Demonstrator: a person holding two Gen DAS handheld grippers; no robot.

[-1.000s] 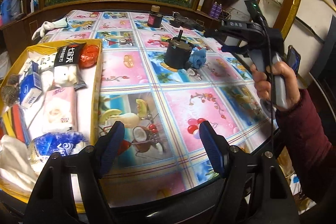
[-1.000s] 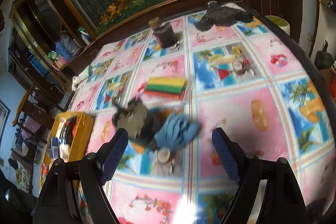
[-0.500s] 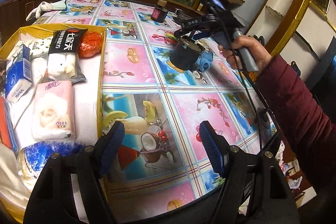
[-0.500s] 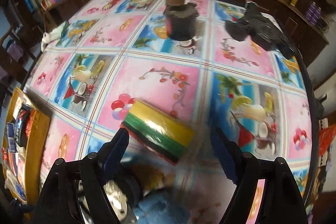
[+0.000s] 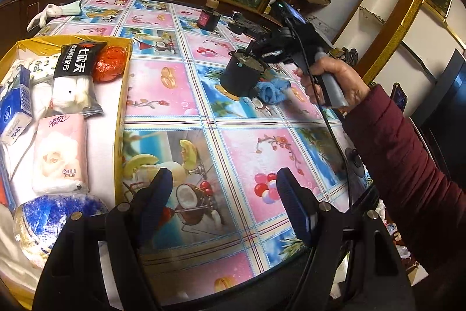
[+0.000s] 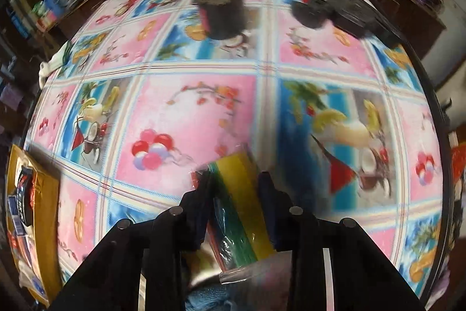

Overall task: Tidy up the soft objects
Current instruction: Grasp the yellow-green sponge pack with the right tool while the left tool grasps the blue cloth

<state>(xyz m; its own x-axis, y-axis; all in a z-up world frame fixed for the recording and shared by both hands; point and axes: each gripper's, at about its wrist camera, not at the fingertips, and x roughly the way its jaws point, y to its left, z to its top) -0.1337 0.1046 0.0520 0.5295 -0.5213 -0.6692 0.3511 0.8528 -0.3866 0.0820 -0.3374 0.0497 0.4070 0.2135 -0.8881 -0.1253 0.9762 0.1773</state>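
A plastic-wrapped sponge pack [image 6: 236, 194], striped yellow, green and red, lies on the patterned tablecloth. My right gripper [image 6: 234, 182] points steeply down over it; its jaws are closing and the pads touch both sides of the pack. In the left wrist view a hand holds that gripper behind a dark cylinder [image 5: 241, 75], which hides its fingertips. A blue cloth [image 5: 273, 92] lies beside the cylinder. My left gripper [image 5: 222, 194] hangs open over the cloth, nothing between its fingers, just right of the yellow box [image 5: 122, 95] of tissue packs and soft packets.
A dark bottle with a cork top [image 6: 221, 10] stands at the far side, a black device [image 6: 335, 10] to its right. A white glove [image 5: 55, 12] lies at the far left corner. The round table edge [image 5: 358, 194] curves close on the right.
The right gripper travelled past the blue cloth and cylinder to the sponge pack, tipped downward, and its wide jaws came in around the pack. The left gripper stayed put, still open.
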